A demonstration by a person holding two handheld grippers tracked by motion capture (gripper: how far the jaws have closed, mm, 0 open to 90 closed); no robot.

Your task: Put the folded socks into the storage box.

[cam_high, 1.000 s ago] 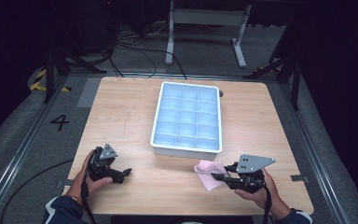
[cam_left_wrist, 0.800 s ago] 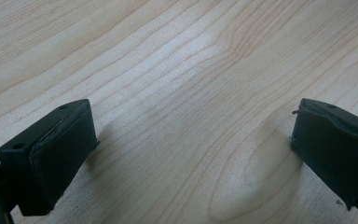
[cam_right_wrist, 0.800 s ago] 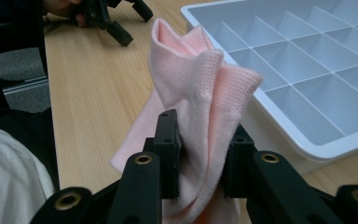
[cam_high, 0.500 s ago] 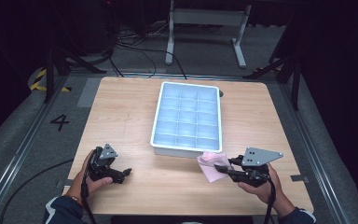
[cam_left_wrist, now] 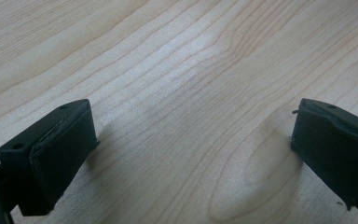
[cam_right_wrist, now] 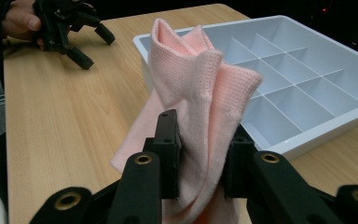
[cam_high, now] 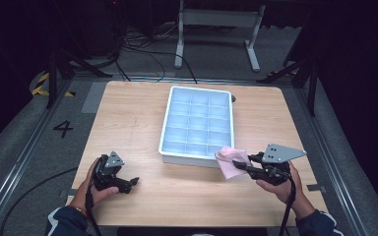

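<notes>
A light wooden table (cam_high: 138,118) with visible grain is standing on a grey floor (cam_high: 24,142), and a white tray (cam_high: 163,132) divided into many compartments is sitting flat on it, toward the far middle. The left gripper (cam_high: 128,184) is resting low at the near left of the tabletop, well apart from the tray, with its black jaws spread wide over bare wood in the left gripper view. A pink cloth (cam_high: 229,162) is hanging just beside the tray's near right corner, though whether it is touching the wood cannot be told.
</notes>
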